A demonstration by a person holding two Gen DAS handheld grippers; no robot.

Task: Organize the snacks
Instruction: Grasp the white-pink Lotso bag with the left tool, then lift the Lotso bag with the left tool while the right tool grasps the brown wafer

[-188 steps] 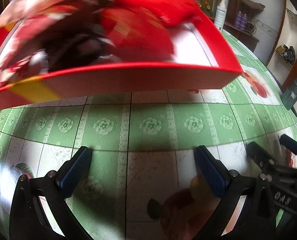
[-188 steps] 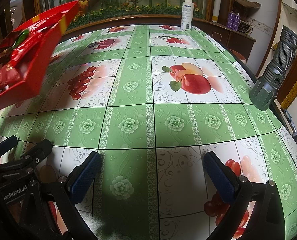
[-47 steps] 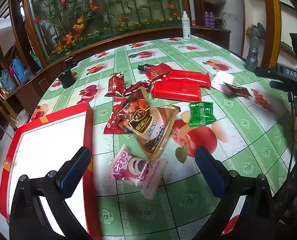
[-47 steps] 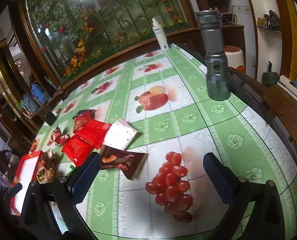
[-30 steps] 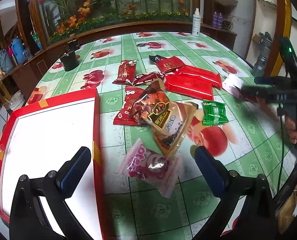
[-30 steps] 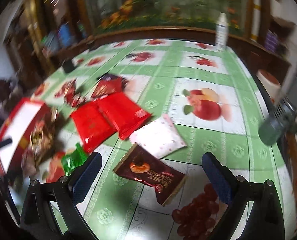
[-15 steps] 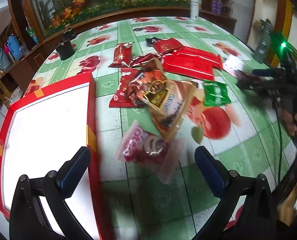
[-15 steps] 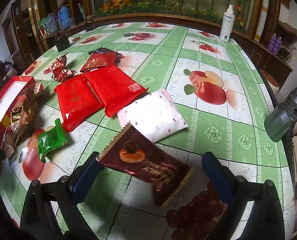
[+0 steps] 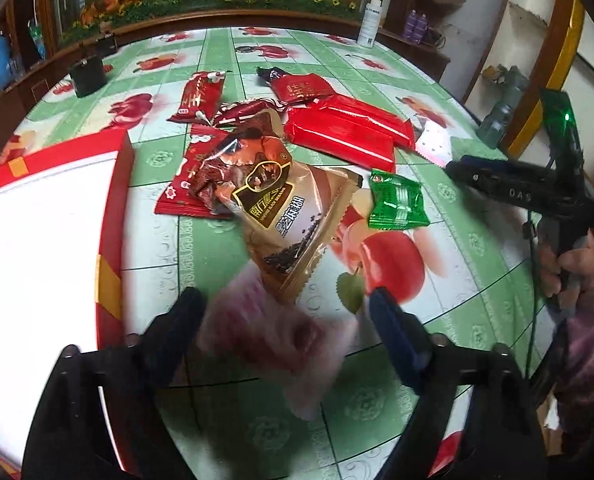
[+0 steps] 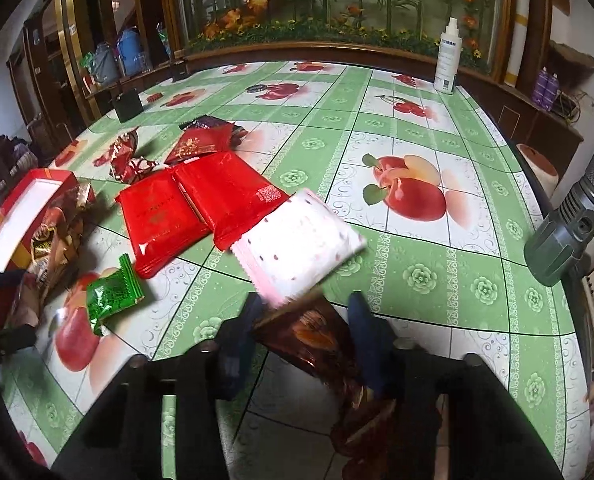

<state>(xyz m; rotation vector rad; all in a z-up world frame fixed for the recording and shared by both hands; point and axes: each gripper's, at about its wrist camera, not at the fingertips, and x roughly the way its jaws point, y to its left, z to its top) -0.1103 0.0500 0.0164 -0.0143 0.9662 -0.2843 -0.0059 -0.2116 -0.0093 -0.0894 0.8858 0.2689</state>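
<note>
Both claws closing: left claw (image 9: pixel 285 320) around pink packet (image 9: pixel 273 332), right claw (image 10: pixel 303 320) around brown packet (image 10: pixel 313 332); white packet (image 10: pixel 297 240) overlapping.

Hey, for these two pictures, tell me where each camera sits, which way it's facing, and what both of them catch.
Left wrist view: sits on the left gripper, angled down at the table; jaws closing around a blurred pink packet, red tray alongside. The person's other hand shows.
Right wrist view: sits on the right gripper, angled down; jaws closing around a brown packet, white packet beyond.
Shared: green packet, red packets, spray bottle.
</note>
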